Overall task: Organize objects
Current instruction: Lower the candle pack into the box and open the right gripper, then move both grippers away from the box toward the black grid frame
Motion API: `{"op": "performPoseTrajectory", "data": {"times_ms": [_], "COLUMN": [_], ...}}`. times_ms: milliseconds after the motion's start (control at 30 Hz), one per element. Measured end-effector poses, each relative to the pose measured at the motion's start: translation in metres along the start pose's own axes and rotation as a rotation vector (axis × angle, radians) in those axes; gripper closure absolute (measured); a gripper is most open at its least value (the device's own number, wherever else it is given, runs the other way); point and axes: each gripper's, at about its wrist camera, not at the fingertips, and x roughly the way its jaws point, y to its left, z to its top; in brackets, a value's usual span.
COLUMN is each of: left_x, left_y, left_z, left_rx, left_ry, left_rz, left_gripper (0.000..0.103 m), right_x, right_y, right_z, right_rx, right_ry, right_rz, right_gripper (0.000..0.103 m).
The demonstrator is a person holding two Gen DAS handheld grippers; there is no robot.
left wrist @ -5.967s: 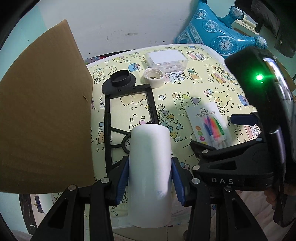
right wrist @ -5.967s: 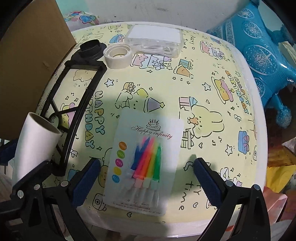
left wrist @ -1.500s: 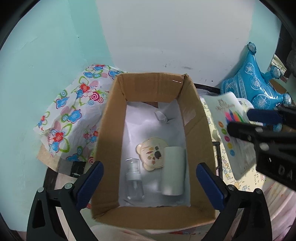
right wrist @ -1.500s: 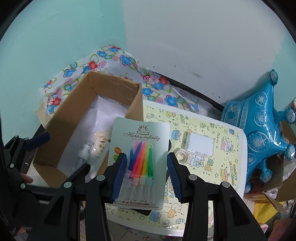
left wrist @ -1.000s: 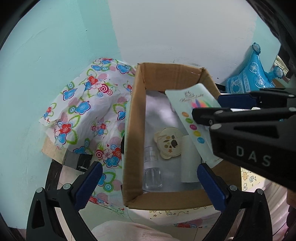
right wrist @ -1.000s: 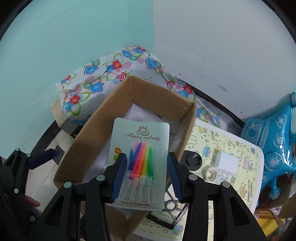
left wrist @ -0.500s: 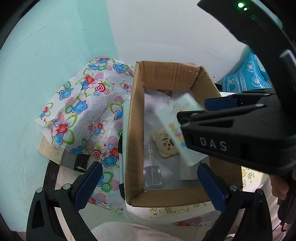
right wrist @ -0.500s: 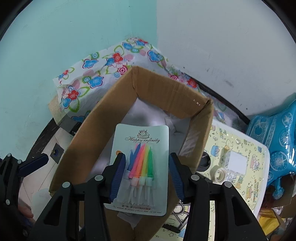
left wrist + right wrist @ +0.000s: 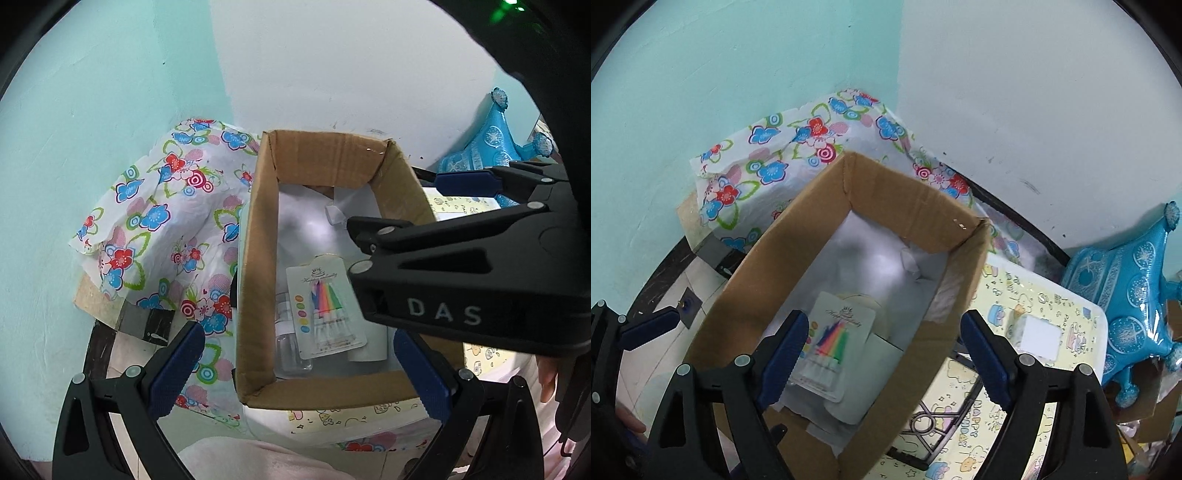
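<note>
An open cardboard box [image 9: 258, 280] [image 9: 783, 258] stands left of the table. The candle card [image 9: 325, 310] [image 9: 831, 347] lies loose inside it, on top of a clear spray bottle [image 9: 291, 350] and a white roll [image 9: 369, 347]. My right gripper [image 9: 882, 358] is open and empty, hovering above the box's near end; in the left wrist view it reaches over the box's right side [image 9: 391, 206]. My left gripper [image 9: 295, 373] is open and empty above the box's front edge.
A yellow birthday-print table [image 9: 1071, 369] lies right of the box, holding a clear lidded case [image 9: 1039, 338], a tape roll [image 9: 1014, 321] and a black frame [image 9: 942, 417]. A floral cloth [image 9: 159, 236] lies left of the box; a blue balloon [image 9: 1134, 295] lies at the right.
My right gripper opened and let go of the candle card, which dropped into the box onto the other items. The left gripper barely moved.
</note>
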Motion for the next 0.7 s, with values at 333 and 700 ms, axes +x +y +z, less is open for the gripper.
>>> {"op": "performPoseTrajectory", "data": {"times_ms": [333,700], "left_x": [-0.026,-0.043], "left_y": [-0.038,-0.093], "left_z": [-0.003,-0.013], "left_rx": [0.040,0.105], "left_ry": [-0.040,-0.053], "left_rz": [-0.004,-0.017], "left_gripper": [0.000,0.000], "right_x": [-0.037,-0.067], "right_y": [-0.025,-0.070], "right_z": [-0.026,-0.076], "right_rx": [0.031,0.101], "right_ry": [-0.028,0.016], "right_rz": [-0.044,-0.046], "right_gripper": [0.010,0.010]}}
